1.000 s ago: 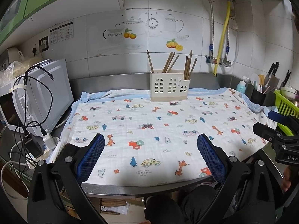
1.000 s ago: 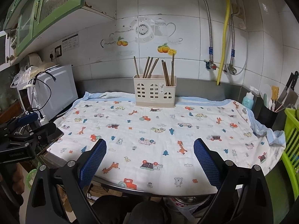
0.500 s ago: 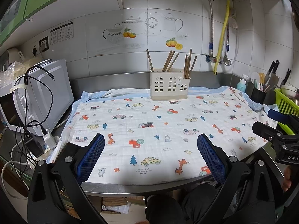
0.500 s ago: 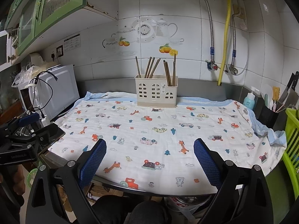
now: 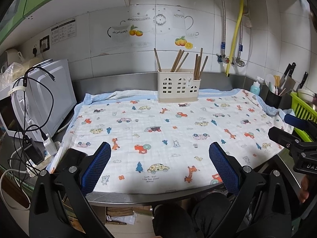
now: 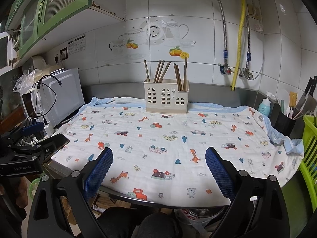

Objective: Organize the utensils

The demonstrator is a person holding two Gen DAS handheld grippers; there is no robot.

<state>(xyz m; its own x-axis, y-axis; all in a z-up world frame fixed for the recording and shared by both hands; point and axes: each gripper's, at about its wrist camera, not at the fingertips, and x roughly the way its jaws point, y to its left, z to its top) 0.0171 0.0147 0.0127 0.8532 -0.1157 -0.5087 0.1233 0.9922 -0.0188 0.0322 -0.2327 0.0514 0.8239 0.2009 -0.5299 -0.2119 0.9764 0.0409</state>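
A person stands at a kitchen table (image 5: 138, 195) draped in a children's-print cloth (image 5: 168, 130), a two-finger gripper in each hand. The left gripper (image 5: 159, 166) and the right gripper (image 6: 158, 168) both hover at the near edge with jaws spread wide and nothing between the blue pads (image 5: 97, 165), seemingly poised ahead of a reach.

The task's things sit well apart from both tools, at the far edge against the steel backsplash: a cream perforated utensil holder (image 5: 178, 88) holding wooden chopsticks (image 5: 179, 60) that lean loosely in more than one compartment. One group fans out toward the left side of the holder; another stands closer together at the right end. The scatter suggests the sorting is not yet finished, though whether any sticks belong elsewhere cannot be told.

The cloth lies bare between grippers and holder, probably laid down as a working surface. A microwave (image 5: 42, 97) with dangling cables stands to the left; a black cup of utensils (image 6: 285, 117) and a green dish rack (image 6: 310, 150) crowd the right corner, outside the cloth.
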